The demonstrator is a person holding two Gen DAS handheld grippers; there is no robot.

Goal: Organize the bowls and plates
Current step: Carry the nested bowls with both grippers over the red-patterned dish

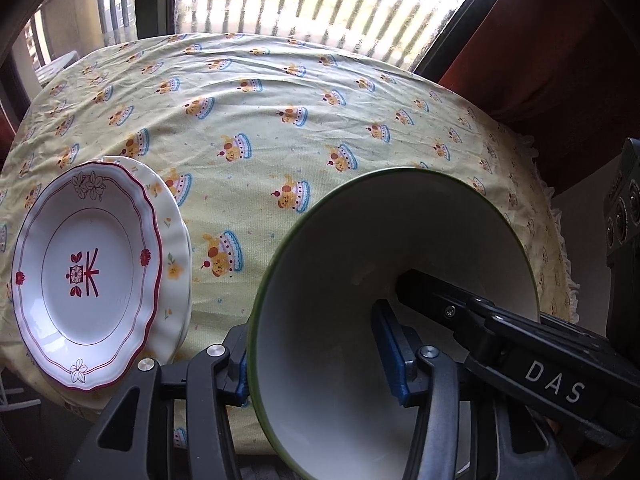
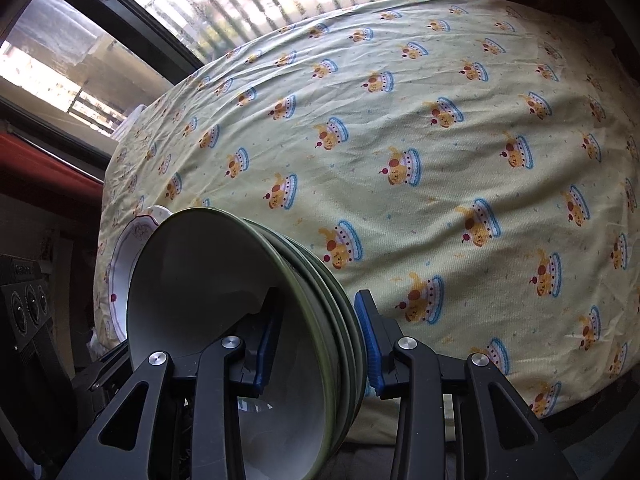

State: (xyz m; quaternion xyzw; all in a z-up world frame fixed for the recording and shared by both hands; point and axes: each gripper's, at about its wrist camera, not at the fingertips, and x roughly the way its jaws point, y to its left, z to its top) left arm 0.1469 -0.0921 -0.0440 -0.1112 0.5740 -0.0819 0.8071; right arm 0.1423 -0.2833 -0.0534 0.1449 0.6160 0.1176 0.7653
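A stack of several green-rimmed bowls (image 1: 360, 240), white inside, is held tilted near the table's front edge. My left gripper (image 1: 316, 356) is shut on the stack's left wall, one blue pad inside and one outside. My right gripper (image 2: 316, 344) is shut on the opposite wall of the bowl stack (image 2: 224, 272), with its inner finger reaching into the top bowl. To the left on the cloth lie two stacked plates: a white plate with a red scalloped rim (image 1: 88, 272) on a cream plate with yellow flowers (image 1: 172, 240). The red-rimmed plate (image 2: 120, 264) peeks out behind the bowls in the right wrist view.
A pale yellow tablecloth (image 1: 280, 100) printed with puppies and cakes covers the round table. A window with blinds (image 1: 340, 0) stands behind it, with a red curtain (image 1: 560, 40) at the right. The cloth (image 2: 440, 140) spreads wide to the right of the bowls.
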